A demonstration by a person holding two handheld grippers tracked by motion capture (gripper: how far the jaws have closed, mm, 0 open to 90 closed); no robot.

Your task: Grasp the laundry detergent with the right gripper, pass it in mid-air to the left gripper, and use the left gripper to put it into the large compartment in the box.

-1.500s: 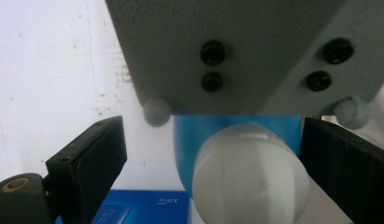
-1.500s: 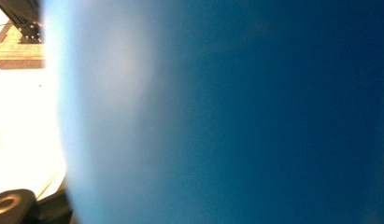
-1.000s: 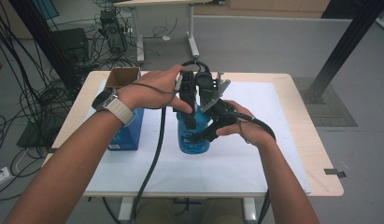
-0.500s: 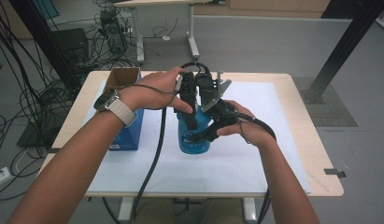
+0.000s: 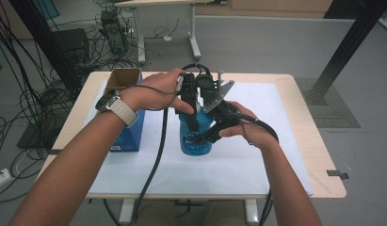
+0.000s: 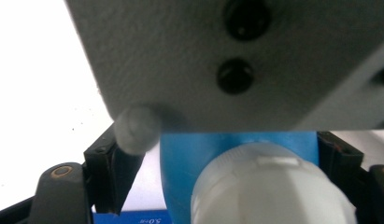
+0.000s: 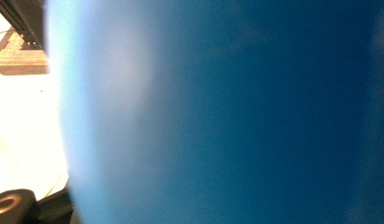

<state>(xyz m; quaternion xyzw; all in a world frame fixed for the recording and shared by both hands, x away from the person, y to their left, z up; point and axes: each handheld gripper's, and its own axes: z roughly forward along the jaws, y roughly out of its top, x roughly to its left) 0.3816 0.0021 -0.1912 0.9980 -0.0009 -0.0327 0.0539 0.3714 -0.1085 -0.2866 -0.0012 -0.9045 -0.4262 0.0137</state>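
Left claw (image 5: 193, 123) comes down over the white cap (image 6: 269, 191) of the blue bottle (image 5: 195, 140), its jaws standing either side of the cap; whether they pinch it I cannot tell. Right claw (image 5: 204, 136) pinches the bottle's body. Bottle stands upright mid-bench (image 5: 304, 117), beside a blue box (image 5: 130, 134) toward the left edge.

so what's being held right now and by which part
The blue bottle. The right hand-held gripper clamps its body from the side; the left hand-held gripper has its jaws either side of the white cap, contact unclear.
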